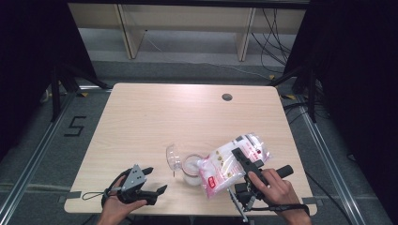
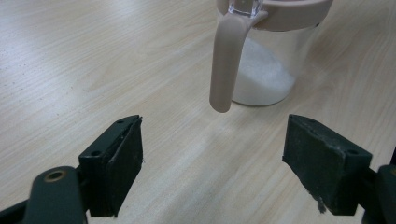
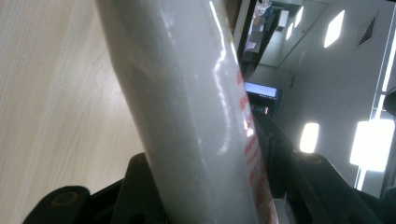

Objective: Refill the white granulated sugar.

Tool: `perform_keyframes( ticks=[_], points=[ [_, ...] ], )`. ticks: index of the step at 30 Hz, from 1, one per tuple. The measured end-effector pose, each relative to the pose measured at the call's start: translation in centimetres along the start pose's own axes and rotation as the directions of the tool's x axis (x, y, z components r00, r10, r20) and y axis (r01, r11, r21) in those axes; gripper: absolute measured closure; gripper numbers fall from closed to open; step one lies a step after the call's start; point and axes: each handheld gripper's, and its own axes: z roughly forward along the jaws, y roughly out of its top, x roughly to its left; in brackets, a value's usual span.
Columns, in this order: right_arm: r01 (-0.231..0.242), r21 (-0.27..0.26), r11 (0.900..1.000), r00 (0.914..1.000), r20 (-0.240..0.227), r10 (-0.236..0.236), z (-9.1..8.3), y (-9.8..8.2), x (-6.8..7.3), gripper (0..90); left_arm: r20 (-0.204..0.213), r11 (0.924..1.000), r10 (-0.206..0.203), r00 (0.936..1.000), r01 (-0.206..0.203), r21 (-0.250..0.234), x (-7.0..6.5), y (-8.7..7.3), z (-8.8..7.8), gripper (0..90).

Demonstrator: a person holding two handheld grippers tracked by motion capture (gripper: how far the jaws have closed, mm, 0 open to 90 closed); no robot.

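Your white bag (image 1: 233,162) with red print hangs tilted, its mouth over the jar. The clear jar (image 1: 191,169), lid flipped open, stands upright on the table, part-filled with white grains.

The light wood surface (image 1: 155,122) has rounded corners and a dark round grommet hole (image 1: 227,97) near its far edge, right of the middle. It stands on a grey floor (image 1: 187,65), where a black mark shaped like a "5" (image 1: 75,126) sits to the left. Metal rails (image 1: 33,159) run along the floor on both sides of the surface. Beyond the far edge stands pale wooden shelving (image 1: 187,18) with upright legs, and black cables (image 1: 274,37) hang and trail near its right end. Black curtains (image 1: 356,70) close off both sides.
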Motion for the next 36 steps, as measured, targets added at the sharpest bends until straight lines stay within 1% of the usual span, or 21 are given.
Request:
perform_keyframes(
  ticks=[4,5,10,11,12,13,14,16,18,19,20,22,23,24,25,26,27,28,34,35,36],
  points=[
    [-0.005,0.001,1.0,1.0,-0.006,0.005,0.05,0.03,0.11,61.8,0.001,1.0,-0.002,1.0,0.002,0.0,-0.01,-0.01,0.02,19.5],
    [-0.032,0.01,0.999,0.9994,-0.014,0.032,0.04,0.01,0.31,61.8,0.0,1.0,-0.003,1.0,0.003,0.0,-0.01,-0.01,0.02,19.5],
    [-0.036,0.009,0.999,0.9992,-0.017,0.036,0.05,0.02,0.35,61.8,0.001,1.0,-0.004,1.0,0.004,-0.001,-0.01,-0.02,0.04,19.5],
    [-0.034,0.008,0.999,0.9993,-0.019,0.034,0.04,0.02,0.35,61.9,0.001,1.0,-0.004,1.0,0.004,0.0,-0.01,-0.01,0.03,19.6],
    [-0.008,-0.002,1.0,0.9999,-0.012,0.008,0.07,0.04,0.16,61.9,0.0,1.0,-0.003,1.0,0.003,-0.001,-0.01,-0.01,0.01,19.5],
    [-0.007,-0.001,1.0,0.9999,-0.013,0.007,0.07,0.04,0.16,61.9,0.0,1.0,-0.004,1.0,0.004,-0.001,-0.02,0.0,0.0,19.5],
    [-0.03,0.007,1.0,0.9993,-0.021,0.03,0.06,0.03,0.35,61.9,0.0,1.0,-0.002,1.0,0.002,-0.001,-0.01,0.0,-0.01,19.5],
    [-0.006,0.005,1.0,0.9997,-0.025,0.006,0.07,0.06,0.13,62.0,0.0,1.0,-0.009,1.0,0.009,-0.002,-0.02,-0.01,0.01,19.5],
    [-0.032,0.008,0.999,0.9992,-0.024,0.032,0.07,0.04,0.37,62.1,0.0,1.0,-0.009,1.0,0.009,-0.001,-0.02,-0.02,0.0,19.5],
    [-0.01,0.0,1.0,0.9998,-0.02,0.01,0.1,0.06,0.2,62.2,0.0,1.0,-0.009,1.0,0.009,-0.001,-0.03,-0.02,0.01,19.5],
    [-0.032,0.01,0.999,0.9992,-0.023,0.032,0.03,0.08,0.33,62.2,0.0,1.0,-0.008,1.0,0.008,-0.001,-0.04,-0.01,0.0,19.5],
    [-0.007,-0.006,1.0,0.9999,-0.012,0.007,0.04,0.04,0.11,62.4,0.0,1.0,-0.008,1.0,0.008,-0.001,-0.04,-0.01,0.0,19.5],
    [-0.027,0.006,1.0,0.9995,-0.018,0.027,-0.02,0.05,0.23,62.4,-0.001,1.0,-0.007,1.0,0.007,-0.001,-0.04,-0.02,0.01,19.5],
    [-0.025,0.007,1.0,0.9995,-0.02,0.025,-0.02,0.04,0.21,62.5,0.0,1.0,-0.009,1.0,0.009,-0.001,-0.03,-0.02,0.02,19.5],
    [-0.01,-0.003,1.0,0.9999,-0.009,0.01,0.03,0.02,0.09,62.6,0.0,1.0,-0.009,1.0,0.009,-0.001,-0.02,-0.02,0.03,19.5],
    [0.001,0.003,1.0,0.9997,-0.024,-0.001,0.01,0.0,0.01,62.6,-0.001,1.0,-0.009,1.0,0.009,0.0,0.0,0.0,0.04,19.5],
    [-0.002,0.001,1.0,0.9997,-0.024,0.002,0.06,-0.02,0.07,62.7,-0.004,0.9999,0.011,0.9999,-0.011,0.003,0.11,0.07,0.02,19.5],
    [-0.024,0.009,1.0,0.9992,-0.032,0.024,0.07,-0.05,0.3,62.8,0.001,1.0,-0.005,1.0,0.005,0.002,0.03,0.05,0.07,19.5],
    [-0.024,0.009,1.0,0.999,-0.038,0.024,0.03,0.02,0.33,63.0,0.0,1.0,-0.007,1.0,0.007,0.001,0.01,0.01,0.07,19.5],
    [-0.03,0.009,1.0,0.9989,-0.035,0.03,0.0,0.02,0.32,63.1,-0.004,1.0,0.005,1.0,-0.005,0.001,0.09,0.03,0.03,19.5],
    [-0.009,0.001,1.0,0.9996,-0.026,0.009,0.02,0.01,0.1,63.1,-0.001,0.9998,0.021,0.9998,-0.021,0.001,0.18,0.06,0.01,19.6]
  ],
)
